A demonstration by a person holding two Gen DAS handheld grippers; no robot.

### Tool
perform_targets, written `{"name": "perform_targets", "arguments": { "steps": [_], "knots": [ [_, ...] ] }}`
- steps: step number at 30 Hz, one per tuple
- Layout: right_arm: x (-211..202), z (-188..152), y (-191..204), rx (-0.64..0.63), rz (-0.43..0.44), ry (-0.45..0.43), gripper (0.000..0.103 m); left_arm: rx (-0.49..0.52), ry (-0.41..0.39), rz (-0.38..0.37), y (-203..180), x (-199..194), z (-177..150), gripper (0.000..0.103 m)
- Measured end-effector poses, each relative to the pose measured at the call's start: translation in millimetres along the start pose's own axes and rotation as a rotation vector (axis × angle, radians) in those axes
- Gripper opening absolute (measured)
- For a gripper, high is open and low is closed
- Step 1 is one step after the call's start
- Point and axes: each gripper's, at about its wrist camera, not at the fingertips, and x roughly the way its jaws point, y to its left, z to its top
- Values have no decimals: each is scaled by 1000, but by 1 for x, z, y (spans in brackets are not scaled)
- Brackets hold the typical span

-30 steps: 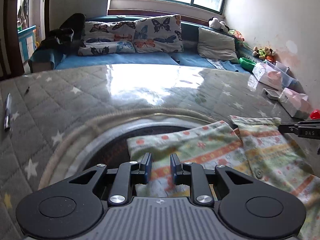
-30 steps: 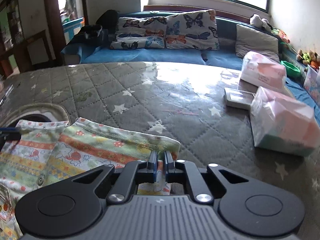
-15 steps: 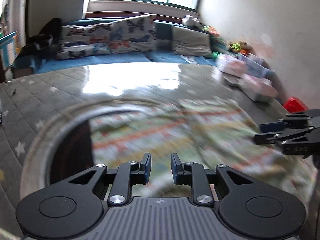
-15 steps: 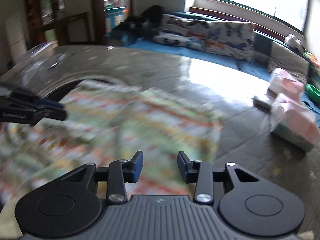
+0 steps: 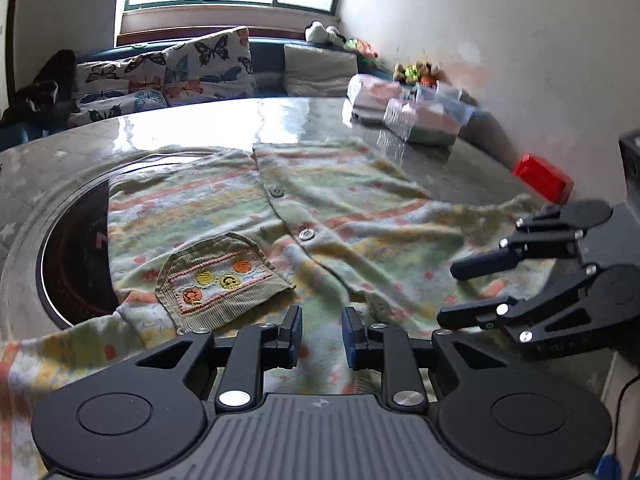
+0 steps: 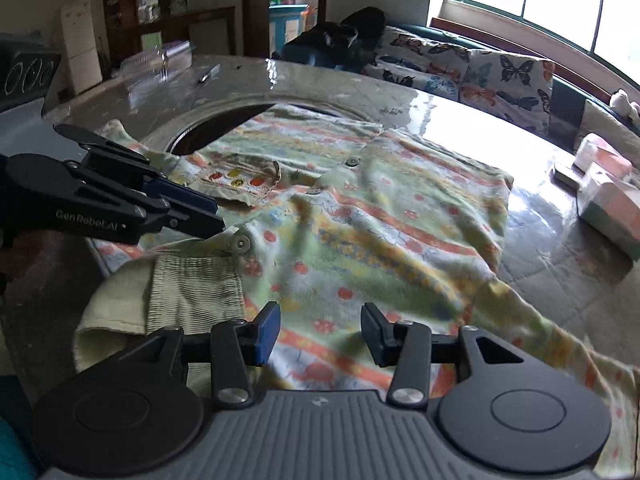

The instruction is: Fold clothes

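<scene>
A small buttoned shirt (image 5: 340,216), pale green with orange stripes, lies spread on the table, slightly rumpled. Its corduroy chest pocket (image 5: 220,276) carries embroidered circles. My left gripper (image 5: 322,332) hovers open over the shirt's near edge, with nothing between its fingers. My right gripper (image 5: 456,290) reaches in from the right, just above the cloth. In the right wrist view the same shirt (image 6: 380,220) fills the middle and its ribbed collar (image 6: 192,292) is turned out at the near left. There my right gripper (image 6: 320,332) stands wide open above the cloth, and the left gripper (image 6: 212,214) points in beside a button.
The table (image 5: 60,168) has a grey star-quilted cover under a glossy sheet, with a round dark opening (image 5: 72,260) partly under the shirt. Tissue packs (image 5: 424,120) and a red object (image 5: 540,178) sit at the right. A sofa with butterfly cushions (image 5: 172,72) stands behind.
My right gripper has let go of the shirt's hem and opened wide. Both grippers have pulled back from the hem to the collar end, so the whole shirt now shows.
</scene>
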Motion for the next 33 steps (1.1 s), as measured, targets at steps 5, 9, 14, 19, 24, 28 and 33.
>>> {"name": "perform_targets", "arguments": {
  "steps": [5, 9, 14, 19, 24, 28, 33],
  "knots": [
    [-3, -12, 5, 9, 8, 11, 45, 8, -9, -2, -4, -7, -8, 24],
    [-9, -15, 4, 14, -6, 9, 45, 14, -16, -3, -7, -12, -15, 24],
    [-13, -23, 3, 33, -19, 15, 45, 18, -32, -8, -11, -17, -18, 24],
    [-18, -26, 3, 52, -24, -5, 45, 18, -57, -16, -18, -19, -15, 24],
    [-24, -26, 3, 59, -29, -22, 45, -6, -63, -13, -17, -8, -8, 23],
    [-30, -29, -2, 85, -44, -37, 45, 4, -62, -30, -19, -4, -8, 13],
    [-39, -38, -20, 172, -87, -66, 45, 34, -55, -47, -26, -8, -11, 13]
  ]
}}
